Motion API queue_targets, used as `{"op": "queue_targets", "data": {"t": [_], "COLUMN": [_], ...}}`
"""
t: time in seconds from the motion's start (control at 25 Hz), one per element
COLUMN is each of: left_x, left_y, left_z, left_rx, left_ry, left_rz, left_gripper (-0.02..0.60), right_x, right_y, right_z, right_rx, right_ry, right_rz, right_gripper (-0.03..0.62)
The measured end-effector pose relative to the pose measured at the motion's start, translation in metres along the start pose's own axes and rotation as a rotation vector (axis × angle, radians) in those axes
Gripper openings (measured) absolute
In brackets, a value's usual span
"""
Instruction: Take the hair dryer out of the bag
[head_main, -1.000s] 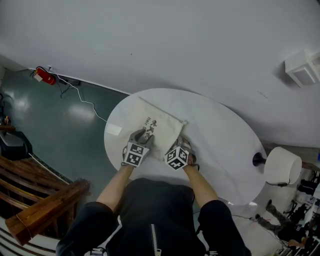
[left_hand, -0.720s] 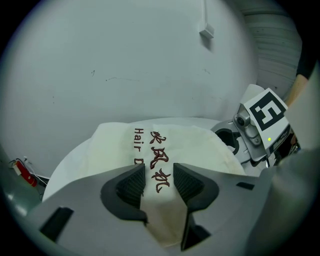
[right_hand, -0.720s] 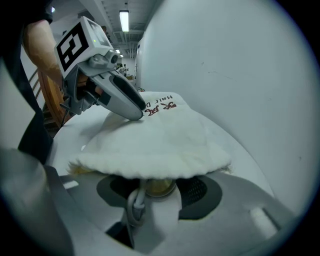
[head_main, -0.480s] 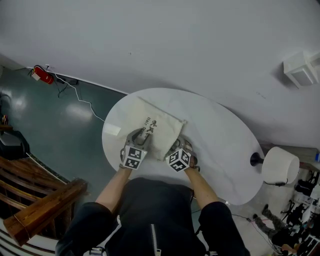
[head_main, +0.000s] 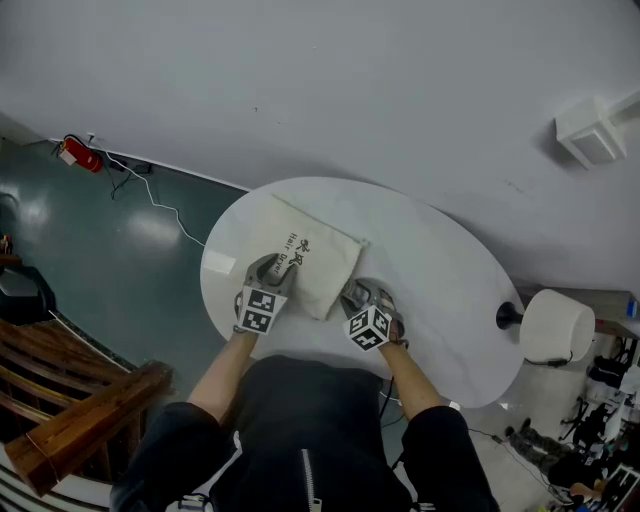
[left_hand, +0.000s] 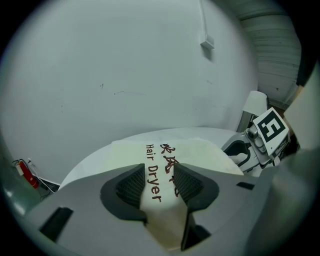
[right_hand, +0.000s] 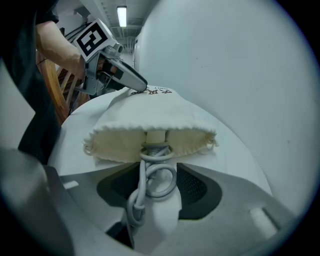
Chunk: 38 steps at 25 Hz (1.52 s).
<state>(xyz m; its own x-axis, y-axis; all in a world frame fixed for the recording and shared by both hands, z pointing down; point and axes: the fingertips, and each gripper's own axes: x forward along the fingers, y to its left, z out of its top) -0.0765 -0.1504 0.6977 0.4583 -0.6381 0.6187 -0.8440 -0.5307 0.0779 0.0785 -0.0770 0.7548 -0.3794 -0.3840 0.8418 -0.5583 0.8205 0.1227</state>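
Observation:
A cream drawstring bag (head_main: 305, 255) printed "Hair Dryer" lies on the round white table (head_main: 440, 270). My left gripper (head_main: 272, 270) is shut on a fold of the bag (left_hand: 200, 152) near its print, with the cloth pinched between the pads of the left gripper (left_hand: 155, 175). My right gripper (right_hand: 159, 175) is shut on the white hair dryer (right_hand: 162, 210), whose coiled cord (right_hand: 152, 182) lies over the handle. The dryer's far part still sits inside the bag's open mouth (right_hand: 150, 137). In the head view the right gripper (head_main: 355, 297) stands just off the bag's near right corner.
A white round lamp (head_main: 555, 325) stands at the table's right edge. A small white tag (head_main: 220, 262) lies on the table left of the bag. On the floor are a red extinguisher (head_main: 75, 152) with a cable and a wooden bench (head_main: 80, 420).
My right gripper has moved right and toward me, away from the bag, drawing the hair dryer with it. The left gripper has stayed on the bag.

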Motion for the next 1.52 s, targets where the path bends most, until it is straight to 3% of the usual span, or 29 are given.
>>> {"op": "queue_targets", "data": {"t": [0.6, 0.84, 1.16, 1.32, 1.52], "left_x": [0.0, 0.001, 0.002, 0.0, 0.0], "left_y": [-0.003, -0.004, -0.006, -0.004, -0.002], "left_z": [0.002, 0.002, 0.001, 0.001, 0.002], "left_rx": [-0.006, -0.005, -0.016, -0.013, -0.001], "left_ry": [0.003, 0.006, 0.011, 0.012, 0.008], "left_rz": [-0.005, -0.004, -0.007, -0.007, -0.002], "left_gripper": [0.179, 0.179, 0.179, 0.179, 0.183], "right_x": [-0.004, -0.002, 0.032, 0.034, 0.031], "right_y": [-0.003, 0.003, 0.006, 0.004, 0.005], "right_z": [-0.016, 0.011, 0.036, 0.038, 0.036], "right_rx": [-0.002, -0.046, -0.064, 0.009, 0.012], "right_ry": [0.005, -0.046, 0.012, 0.02, 0.019], "right_rz": [0.002, 0.051, 0.104, 0.118, 0.12], "right_gripper": [0.227, 0.264, 0.282, 0.224, 0.21]}}
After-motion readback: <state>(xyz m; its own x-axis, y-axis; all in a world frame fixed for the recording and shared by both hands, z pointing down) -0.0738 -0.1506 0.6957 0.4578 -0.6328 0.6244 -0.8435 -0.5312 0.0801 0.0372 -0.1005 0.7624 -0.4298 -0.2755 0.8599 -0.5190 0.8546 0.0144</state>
